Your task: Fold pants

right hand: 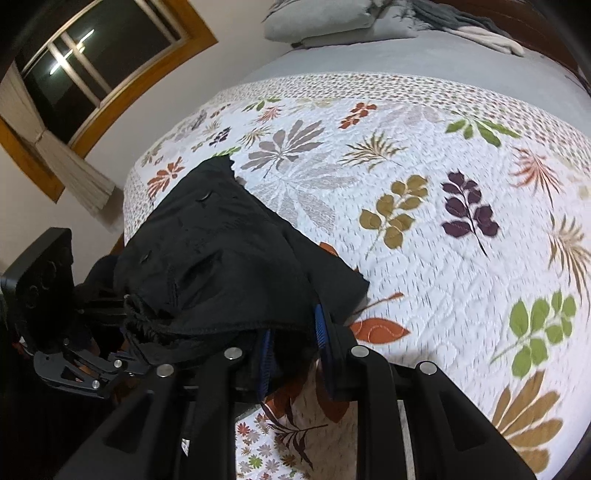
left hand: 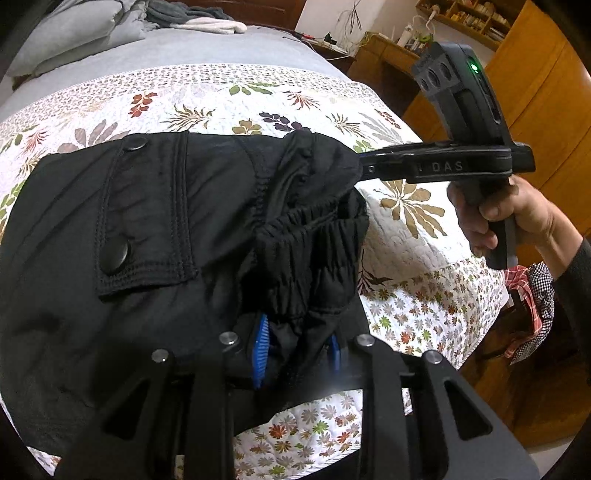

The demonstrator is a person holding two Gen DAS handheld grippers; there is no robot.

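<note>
My left gripper clamps the elastic waistband of the black cargo pants, which lie on the floral quilt; my right gripper pinches their other waist corner

Black pants, bunched elastic waistband, snap-flap pocket, on bed

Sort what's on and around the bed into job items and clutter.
Job:
- black fabric pants with snap pocket
- left gripper, shut on them
- right gripper, shut on them

Clutter:
- floral quilted bedspread
- grey pillows
- red checked cloth
</note>
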